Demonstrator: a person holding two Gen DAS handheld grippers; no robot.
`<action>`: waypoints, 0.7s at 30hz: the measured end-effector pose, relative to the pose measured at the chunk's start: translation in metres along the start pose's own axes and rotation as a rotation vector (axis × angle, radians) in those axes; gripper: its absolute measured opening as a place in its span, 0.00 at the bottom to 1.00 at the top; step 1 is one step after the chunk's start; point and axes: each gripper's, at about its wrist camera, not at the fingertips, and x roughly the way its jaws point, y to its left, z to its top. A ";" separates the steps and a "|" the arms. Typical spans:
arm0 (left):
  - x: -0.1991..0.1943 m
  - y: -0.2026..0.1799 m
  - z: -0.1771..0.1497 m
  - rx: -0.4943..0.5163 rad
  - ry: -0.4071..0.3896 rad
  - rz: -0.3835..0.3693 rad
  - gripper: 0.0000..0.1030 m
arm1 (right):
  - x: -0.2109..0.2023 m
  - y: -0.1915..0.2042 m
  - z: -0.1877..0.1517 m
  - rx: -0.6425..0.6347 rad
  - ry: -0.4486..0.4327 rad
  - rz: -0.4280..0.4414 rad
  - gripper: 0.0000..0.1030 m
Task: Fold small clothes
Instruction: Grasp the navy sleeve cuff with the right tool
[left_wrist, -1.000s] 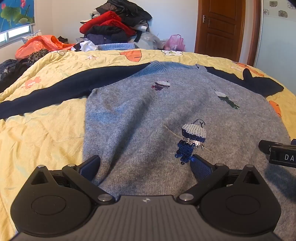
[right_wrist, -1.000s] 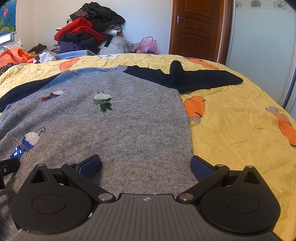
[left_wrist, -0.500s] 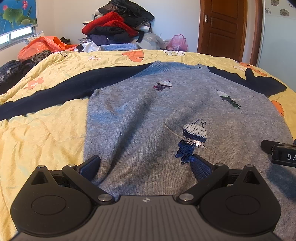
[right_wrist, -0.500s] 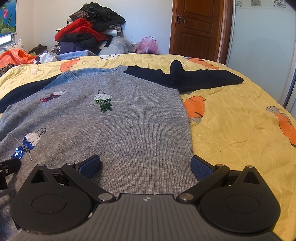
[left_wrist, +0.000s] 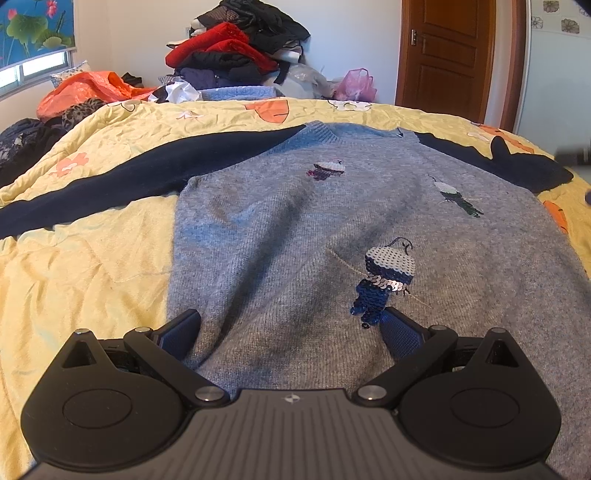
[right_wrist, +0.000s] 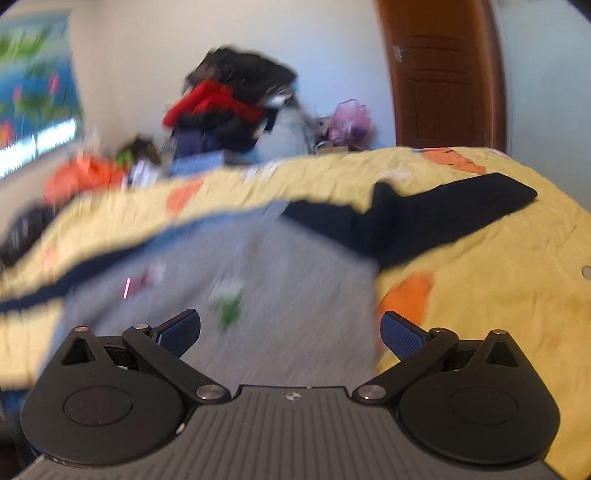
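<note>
Left wrist view: I see the grey sweater (left_wrist: 280, 229) spread flat, front up, on the bed's yellow quilt (left_wrist: 85, 266), its navy sleeves (left_wrist: 140, 181) stretched out to either side. My left gripper (left_wrist: 291, 328) sits low over the hem with its jaws wide and nothing between them; a sequin figure (left_wrist: 384, 280) lies just ahead of its right finger. Right wrist view, blurred: my right gripper (right_wrist: 290, 326) has its jaws wide and empty above the sweater's right edge (right_wrist: 280, 295), the right sleeve (right_wrist: 436, 218) beyond. A clothes pile (left_wrist: 236, 48) stands behind the bed, beside a wooden door (left_wrist: 450, 55).
</note>
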 end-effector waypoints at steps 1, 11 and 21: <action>0.001 0.001 0.000 -0.002 -0.021 -0.003 1.00 | 0.006 -0.023 0.017 0.067 0.001 0.013 1.00; 0.003 0.000 0.001 -0.001 -0.031 -0.005 1.00 | 0.084 -0.249 0.098 0.699 -0.135 0.012 0.93; 0.003 0.000 0.001 0.000 -0.032 -0.004 1.00 | 0.146 -0.310 0.098 0.832 -0.155 -0.051 0.68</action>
